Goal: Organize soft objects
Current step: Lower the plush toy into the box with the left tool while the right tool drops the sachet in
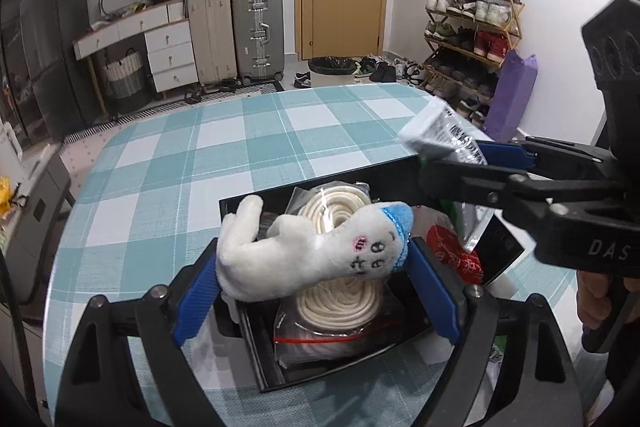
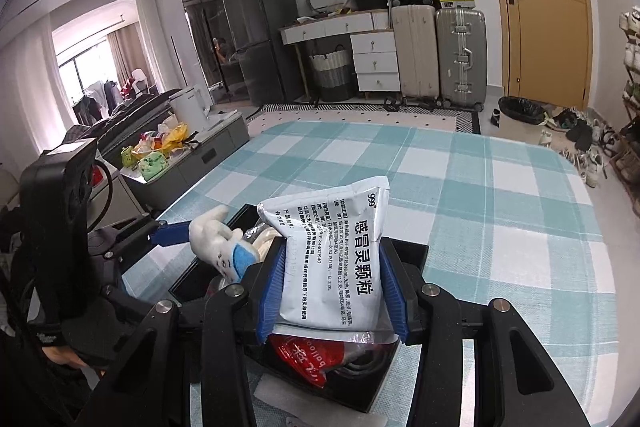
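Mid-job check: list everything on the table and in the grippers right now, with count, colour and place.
plush toy: 1, white with blue cap, held above the box
sachet: 1, white with black print, held above the box
rope coil: 1, cream, bagged, inside the box
red packet: 1, red and white, in the box's right side
box: 1, black, open, on the tablecloth
tablecloth: 1, teal and white check
left gripper: shut on plush toy
right gripper: shut on sachet
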The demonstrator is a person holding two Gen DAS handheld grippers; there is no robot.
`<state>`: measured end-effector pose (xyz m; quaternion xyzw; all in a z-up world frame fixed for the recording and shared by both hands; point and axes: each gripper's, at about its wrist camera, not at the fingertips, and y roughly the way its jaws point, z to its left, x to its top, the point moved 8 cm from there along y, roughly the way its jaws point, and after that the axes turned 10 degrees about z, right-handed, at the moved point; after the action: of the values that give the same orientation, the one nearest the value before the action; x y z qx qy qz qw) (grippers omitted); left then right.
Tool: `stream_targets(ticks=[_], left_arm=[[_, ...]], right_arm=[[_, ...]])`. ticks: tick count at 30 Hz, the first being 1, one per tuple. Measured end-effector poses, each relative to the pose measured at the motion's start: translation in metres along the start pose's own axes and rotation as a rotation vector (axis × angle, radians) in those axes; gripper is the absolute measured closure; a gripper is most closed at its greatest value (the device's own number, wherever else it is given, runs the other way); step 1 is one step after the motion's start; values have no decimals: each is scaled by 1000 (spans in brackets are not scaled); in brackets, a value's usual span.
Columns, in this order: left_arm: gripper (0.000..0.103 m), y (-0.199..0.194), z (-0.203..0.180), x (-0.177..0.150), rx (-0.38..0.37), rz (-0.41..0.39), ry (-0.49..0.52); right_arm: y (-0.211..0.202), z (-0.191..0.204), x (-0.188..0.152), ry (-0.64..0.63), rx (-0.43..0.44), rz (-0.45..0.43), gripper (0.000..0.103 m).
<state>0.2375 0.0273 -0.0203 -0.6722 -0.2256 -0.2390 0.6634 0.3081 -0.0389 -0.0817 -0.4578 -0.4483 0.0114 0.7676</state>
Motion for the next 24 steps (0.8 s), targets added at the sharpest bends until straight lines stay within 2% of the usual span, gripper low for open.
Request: stream_targets(ticks=[9,16,19,22,24], left_arm=[[14,5,-6,-2,62,-1,67],[14,4,-13,-4,45,17,101],[13,2,-14,-5,29,25,94],[13,2,-14,-6,15,26,90],[10,1,-14,-6,5,30,86]], right_arm=[[23,-5,-11,9,2,59,58],[32,-4,-18,-16,-25,92,58],[28,-3,-17,-27,-39,77,49],[16,-7,-13,-25,-57,36,36],[10,-9,-13,-27,-59,31,35]])
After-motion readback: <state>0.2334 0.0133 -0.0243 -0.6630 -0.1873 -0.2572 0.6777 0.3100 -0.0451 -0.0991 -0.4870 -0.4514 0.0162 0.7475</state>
